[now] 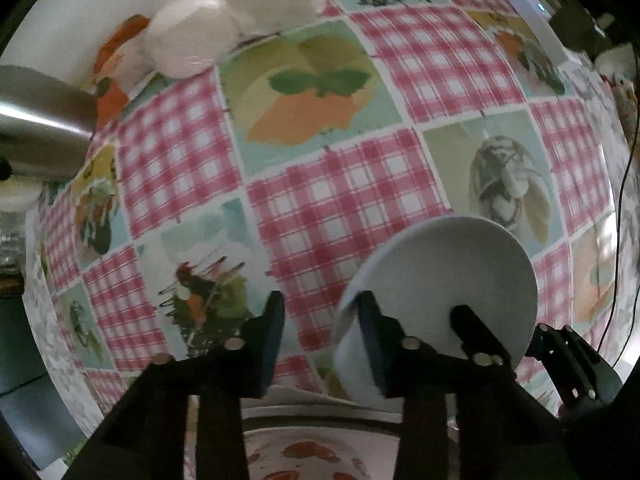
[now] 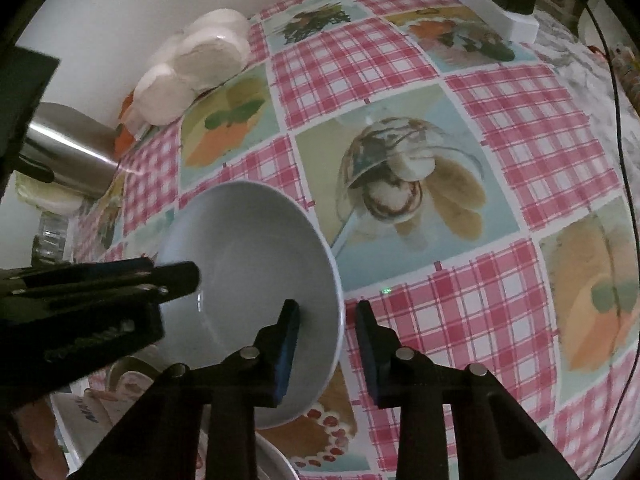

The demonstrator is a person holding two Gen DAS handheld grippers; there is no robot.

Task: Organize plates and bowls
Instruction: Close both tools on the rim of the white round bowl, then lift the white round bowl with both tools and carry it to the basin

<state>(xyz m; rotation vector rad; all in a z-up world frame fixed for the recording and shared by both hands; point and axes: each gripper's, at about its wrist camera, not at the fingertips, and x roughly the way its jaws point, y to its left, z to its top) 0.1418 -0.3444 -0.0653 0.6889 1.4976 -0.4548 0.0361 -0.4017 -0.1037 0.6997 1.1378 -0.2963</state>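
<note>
Bowl: a plain white round ceramic bowl (image 2: 248,264) sits on the table, in front of both grippers and between them.
Right gripper (image 2: 328,328): unclenched, astride the bowl's near rim; one finger is inside the bowl and the other outside, with a strip of cloth visible between the outer finger and the rim.
Left gripper (image 1: 324,320): also slack, astride the opposite rim; one finger lies against the bowl's edge and the other stands apart over the cloth.
Table: covered by a glossy cloth (image 2: 500,320) of pink-and-white check squares and food pictures.
Plate: a white plate with red markings (image 1: 304,452) lies just beneath the left gripper.
Back edge: white round packs wrapped in clear film (image 2: 208,56) lie against the wall.
Left side: a brushed-steel cylindrical vessel (image 2: 68,148) stands near the packs.
Far corner: a white block with a black plug (image 2: 500,12).
</note>
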